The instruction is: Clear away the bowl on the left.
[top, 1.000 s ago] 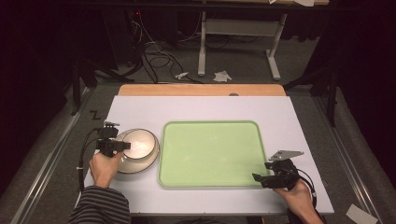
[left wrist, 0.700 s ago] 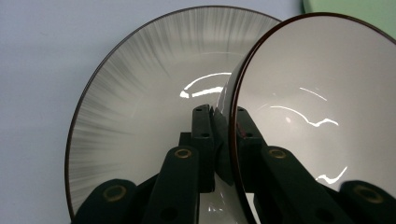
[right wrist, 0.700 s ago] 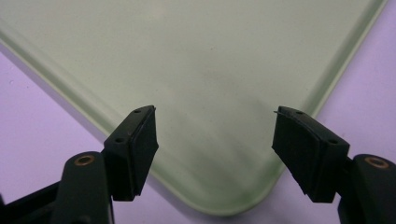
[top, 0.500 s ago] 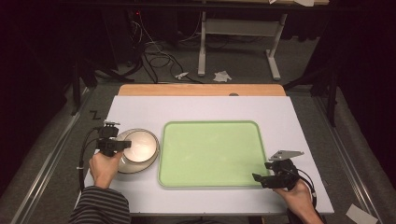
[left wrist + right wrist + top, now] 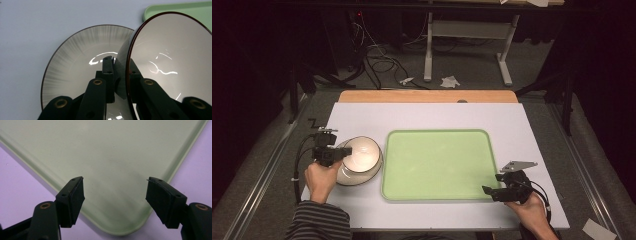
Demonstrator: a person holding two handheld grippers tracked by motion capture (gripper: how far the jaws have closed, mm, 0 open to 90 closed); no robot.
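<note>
My left hand-held gripper (image 5: 120,82) pinches the rim of the bowl (image 5: 170,62), tilted above the plate (image 5: 80,65) near the bench's left edge, probably bound for the green tray (image 5: 437,165). My right hand-held gripper (image 5: 115,200), spread wide, hovers over the tray's near-right corner.

1. One green tray (image 5: 437,165), lying in the middle of the surface (image 5: 427,112).
2. Two dishes, both just left of the tray: one bowl (image 5: 361,152), tilted, and one plate (image 5: 357,176) under it.
3. Two grippers: the left gripper (image 5: 343,152) at the bowl, left of the tray, and the right gripper (image 5: 492,186) at the tray's near right corner.
4. Two hands: the left hand (image 5: 322,177) left of the tray, and the right hand (image 5: 527,207) at its near right.
</note>
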